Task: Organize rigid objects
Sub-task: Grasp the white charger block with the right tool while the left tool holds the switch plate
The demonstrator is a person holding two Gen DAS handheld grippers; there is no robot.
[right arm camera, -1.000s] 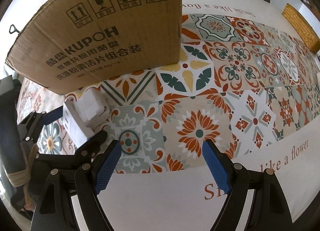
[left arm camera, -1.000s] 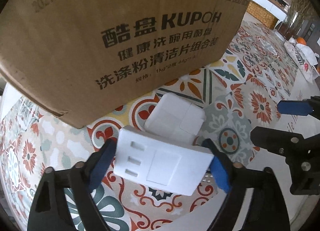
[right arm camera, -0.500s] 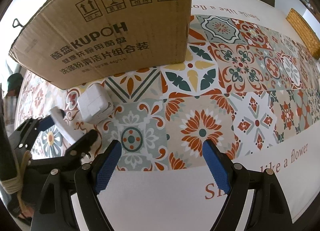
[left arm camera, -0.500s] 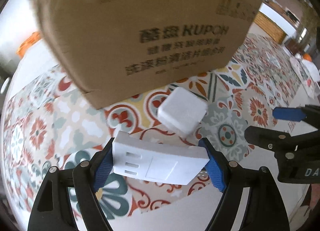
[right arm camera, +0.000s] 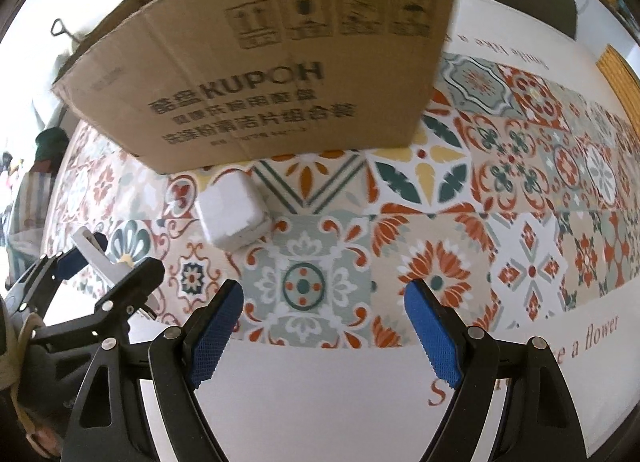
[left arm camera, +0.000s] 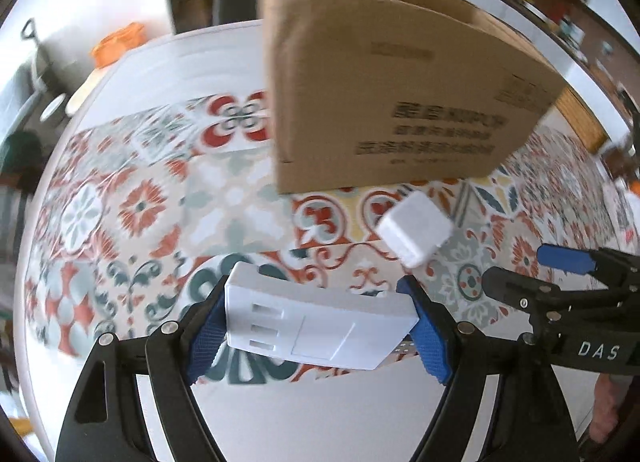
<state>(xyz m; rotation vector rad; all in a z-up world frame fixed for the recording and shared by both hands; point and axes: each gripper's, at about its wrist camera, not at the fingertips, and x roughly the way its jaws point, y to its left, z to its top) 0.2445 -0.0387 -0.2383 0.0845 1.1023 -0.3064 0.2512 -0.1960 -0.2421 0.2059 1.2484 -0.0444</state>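
The left claw pinches the white socket by its two ends, and against a second ago it has lifted clear of the cloth and rolled – the box, which filled the view, now shows its near corner and open top. The adapter no longer hides behind the socket; it lies alone on the cloth just before the box's front edge. The right claw hangs spread and empty over the cloth's near edge. The socket looks bound for the box – the adapter would be next.
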